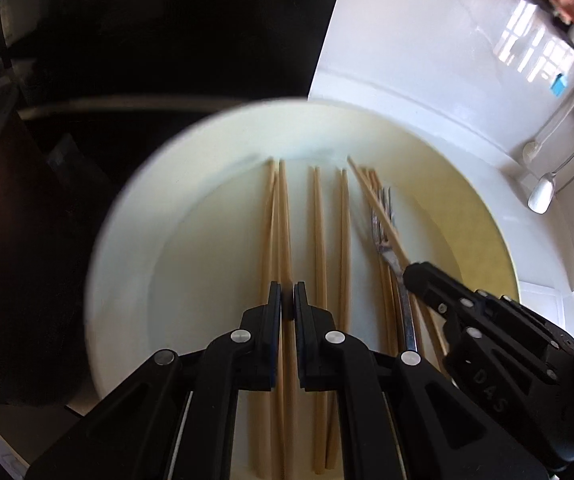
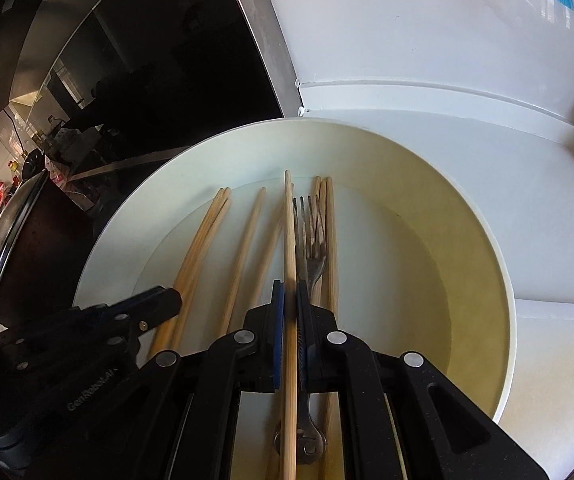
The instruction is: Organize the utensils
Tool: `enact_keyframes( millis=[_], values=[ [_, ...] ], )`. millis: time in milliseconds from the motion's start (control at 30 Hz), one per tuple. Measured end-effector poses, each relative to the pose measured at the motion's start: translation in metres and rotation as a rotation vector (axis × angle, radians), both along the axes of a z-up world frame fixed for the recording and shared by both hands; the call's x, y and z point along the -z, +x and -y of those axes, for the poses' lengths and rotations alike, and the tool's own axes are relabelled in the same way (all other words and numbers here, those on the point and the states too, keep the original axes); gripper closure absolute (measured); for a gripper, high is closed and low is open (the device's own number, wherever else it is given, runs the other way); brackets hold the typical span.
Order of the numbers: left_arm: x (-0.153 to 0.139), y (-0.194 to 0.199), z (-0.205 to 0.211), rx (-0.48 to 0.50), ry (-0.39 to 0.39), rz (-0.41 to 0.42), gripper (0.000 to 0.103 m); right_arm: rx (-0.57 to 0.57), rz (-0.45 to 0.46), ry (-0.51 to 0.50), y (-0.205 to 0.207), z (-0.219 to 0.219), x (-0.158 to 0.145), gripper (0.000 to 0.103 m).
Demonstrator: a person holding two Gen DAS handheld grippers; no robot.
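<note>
chopsticks (image 2: 243, 240): wooden, side by side in white bowl (image 2: 483, 264) | fork (image 2: 315, 248): metal, among them

I worked in a home kitchen: a glossy white desk (image 2: 427, 128), a dark lidded cooking pot (image 2: 27, 248), metal spoons (image 1: 543, 194) lying nearby.

A white counter (image 2: 427, 128) carries everything here. A wide pale bowl (image 2: 483, 264) sits on it, close to the counter's edge, where the white surface meets a dark glossy panel (image 2: 159, 72). Further off on the counter, well apart from the bowl, two spoons (image 1: 543, 194) lie near each other, their handles running away toward the far wall. A small blue item (image 1: 559, 84) beyond them is too blurred to name, perhaps a sponge.
</note>
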State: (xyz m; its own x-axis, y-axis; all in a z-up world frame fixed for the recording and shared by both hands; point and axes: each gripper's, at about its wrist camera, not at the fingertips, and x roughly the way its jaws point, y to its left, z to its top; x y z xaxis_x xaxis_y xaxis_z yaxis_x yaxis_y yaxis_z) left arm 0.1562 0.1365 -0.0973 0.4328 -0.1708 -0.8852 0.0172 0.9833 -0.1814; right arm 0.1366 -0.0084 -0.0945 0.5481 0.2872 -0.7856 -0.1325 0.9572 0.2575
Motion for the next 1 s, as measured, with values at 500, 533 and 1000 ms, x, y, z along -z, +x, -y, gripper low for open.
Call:
enact_keyframes(
  millis=[500,533,1000],
  values=[
    [-0.031,-0.006,-0.019,-0.111,0.039,0.036,0.027,0.010,0.019,-0.010,-0.003,0.014,-0.019,0.083],
    [-0.034,-0.008,-0.019,-0.113,0.044,0.037,0.027,0.008,0.023,-0.010,-0.005,0.016,-0.021,0.082],
    [-0.067,-0.041,-0.019,-0.227,0.096,0.025,0.009,-0.010,-0.005,-0.019,-0.043,0.041,-0.047,0.048]
  ],
)
